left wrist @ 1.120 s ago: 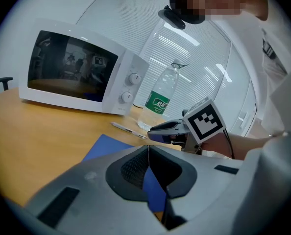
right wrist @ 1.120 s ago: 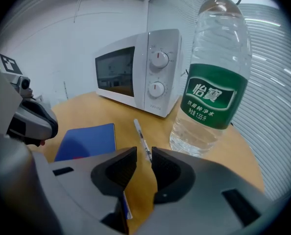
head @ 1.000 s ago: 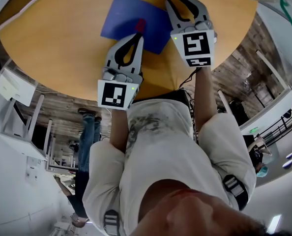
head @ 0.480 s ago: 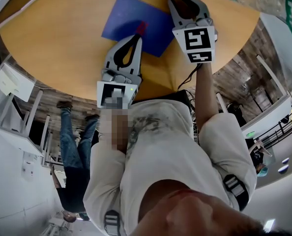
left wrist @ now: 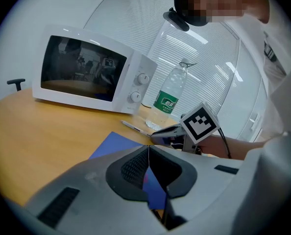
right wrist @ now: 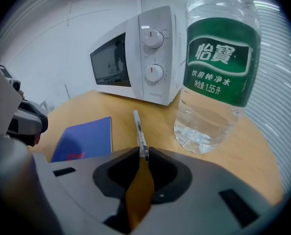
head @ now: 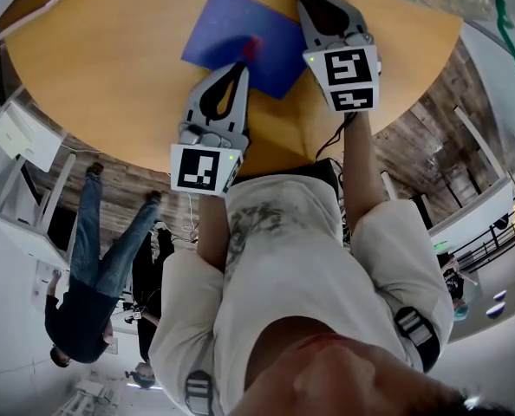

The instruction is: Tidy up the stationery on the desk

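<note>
This looks like an office break corner or a shared workroom. A round wooden desk (head: 93, 76) carries a white microwave (left wrist: 94, 77), at ten o'clock in the left gripper view, and a water bottle (right wrist: 216, 67). Window blinds (left wrist: 219, 72) hang behind. A person (head: 88, 276) stands at eight o'clock on the wood-pattern floor (head: 405, 137).

Your wooden desk (head: 110, 76) carries a blue notebook (head: 231, 29) lying flat, a pen (right wrist: 139, 131) between it and an upright water bottle (right wrist: 219, 72), and a white microwave (left wrist: 91, 75) at the far side behind them.
</note>
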{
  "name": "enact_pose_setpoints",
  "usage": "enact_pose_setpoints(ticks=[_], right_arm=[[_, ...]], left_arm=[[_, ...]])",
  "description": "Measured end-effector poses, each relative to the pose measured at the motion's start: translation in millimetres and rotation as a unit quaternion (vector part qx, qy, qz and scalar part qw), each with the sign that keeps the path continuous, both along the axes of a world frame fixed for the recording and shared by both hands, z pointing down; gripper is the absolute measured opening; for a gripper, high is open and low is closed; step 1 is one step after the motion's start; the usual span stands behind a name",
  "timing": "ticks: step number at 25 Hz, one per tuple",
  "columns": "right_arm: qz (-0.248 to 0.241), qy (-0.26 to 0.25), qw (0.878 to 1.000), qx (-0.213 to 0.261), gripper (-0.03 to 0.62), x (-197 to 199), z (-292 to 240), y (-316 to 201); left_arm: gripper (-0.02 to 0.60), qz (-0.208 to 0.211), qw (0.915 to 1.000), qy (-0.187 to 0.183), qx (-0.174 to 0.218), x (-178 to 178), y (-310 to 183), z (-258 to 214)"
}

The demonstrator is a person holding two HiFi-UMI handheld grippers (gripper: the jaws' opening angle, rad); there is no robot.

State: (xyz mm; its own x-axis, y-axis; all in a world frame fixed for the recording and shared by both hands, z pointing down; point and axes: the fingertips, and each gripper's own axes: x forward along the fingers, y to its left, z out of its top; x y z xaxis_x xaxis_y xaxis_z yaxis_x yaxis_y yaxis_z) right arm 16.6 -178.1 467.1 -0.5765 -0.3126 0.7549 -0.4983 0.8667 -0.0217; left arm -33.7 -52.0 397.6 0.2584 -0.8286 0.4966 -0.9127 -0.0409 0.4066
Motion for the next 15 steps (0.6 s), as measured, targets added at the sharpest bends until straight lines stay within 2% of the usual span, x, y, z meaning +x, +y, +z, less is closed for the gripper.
enact_pose_setpoints(ticks=[5,15], right_arm=[[0.011,-0.013,1.000,-0.002,0.111,1,-4,0],[0.024,-0.028,0.999,-0.013,0.109,10,-15,12]], left_arm=[[0.013,0.005,0.9999,-0.014,0.003,-1,5,4],[0.012,0.007,0.9998,-0.019,0.007,0,9,-2]])
